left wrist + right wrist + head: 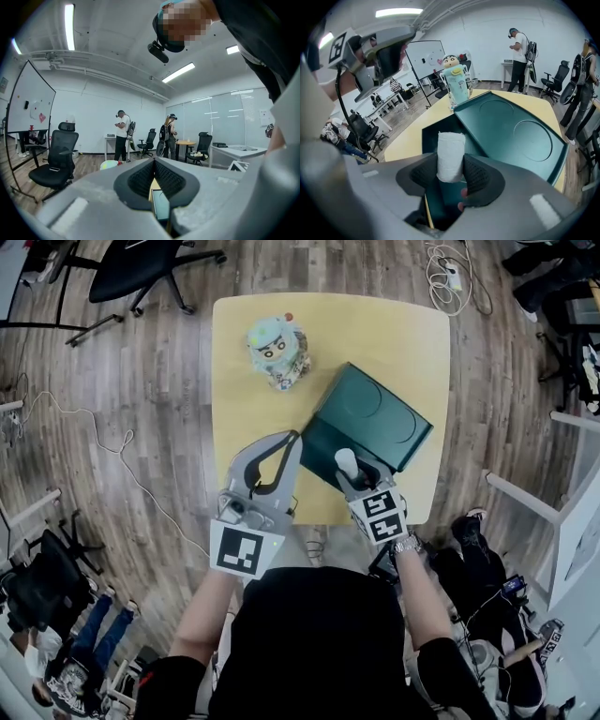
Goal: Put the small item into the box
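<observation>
Open-plan office under white ceiling strip lights (70, 26): a wood-plank floor (159, 381), white walls (93, 117), a whiteboard (30, 101) on a stand at one side and a glass partition (225, 122) at the other. Black office chairs (54, 159) stand about near a pale yellow table (394, 334). Two people (123, 133) wearing headsets stand by a small far desk (110, 137).
</observation>
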Demonstrator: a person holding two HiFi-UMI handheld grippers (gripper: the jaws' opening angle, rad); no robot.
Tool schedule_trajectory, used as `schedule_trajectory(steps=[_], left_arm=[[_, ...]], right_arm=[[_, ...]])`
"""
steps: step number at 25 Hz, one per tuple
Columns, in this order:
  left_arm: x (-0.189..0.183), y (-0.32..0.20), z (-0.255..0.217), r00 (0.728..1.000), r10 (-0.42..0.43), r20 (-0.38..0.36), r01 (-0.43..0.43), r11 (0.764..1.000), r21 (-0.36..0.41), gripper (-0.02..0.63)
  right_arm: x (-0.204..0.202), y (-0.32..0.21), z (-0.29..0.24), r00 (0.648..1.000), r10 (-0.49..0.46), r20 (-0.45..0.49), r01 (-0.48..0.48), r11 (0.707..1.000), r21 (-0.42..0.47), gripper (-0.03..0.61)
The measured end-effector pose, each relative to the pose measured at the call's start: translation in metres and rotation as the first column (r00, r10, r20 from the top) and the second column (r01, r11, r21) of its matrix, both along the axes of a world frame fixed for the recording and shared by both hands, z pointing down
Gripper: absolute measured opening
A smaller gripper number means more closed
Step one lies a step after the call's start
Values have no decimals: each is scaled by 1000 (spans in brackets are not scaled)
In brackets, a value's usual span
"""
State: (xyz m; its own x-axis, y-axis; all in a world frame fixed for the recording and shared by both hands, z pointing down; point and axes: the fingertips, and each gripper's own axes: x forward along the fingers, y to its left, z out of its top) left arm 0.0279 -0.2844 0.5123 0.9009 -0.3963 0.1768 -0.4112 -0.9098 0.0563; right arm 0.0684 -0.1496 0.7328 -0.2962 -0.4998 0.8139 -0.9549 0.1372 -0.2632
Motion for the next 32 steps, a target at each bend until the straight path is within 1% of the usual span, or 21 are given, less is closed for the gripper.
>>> schedule_trajectory(steps=[9, 16, 21, 26, 32], left_arm=[[10, 2, 11, 1000, 5, -1, -5, 1000, -31, 2], [14, 3, 21, 1000, 10, 0, -10, 999, -33, 2], [10, 2, 25, 1000, -11, -2, 11, 999, -43, 2], [7, 4, 28, 1000, -21, 1, 21, 999, -45, 2], [0, 12, 28, 1000, -26, -1, 26, 999, -45, 2]], right_arm=[[-3, 3, 27, 1000, -30, -1, 30, 995, -99, 175], [-6, 0, 39, 999, -46, -2, 45, 991, -126, 175], [-8, 0, 46, 998, -59, 0, 58, 988, -145, 175], [-7, 0, 49, 998, -67, -7, 65, 986, -150, 175], [-13, 9, 52, 996, -86, 7, 86, 981, -174, 182]])
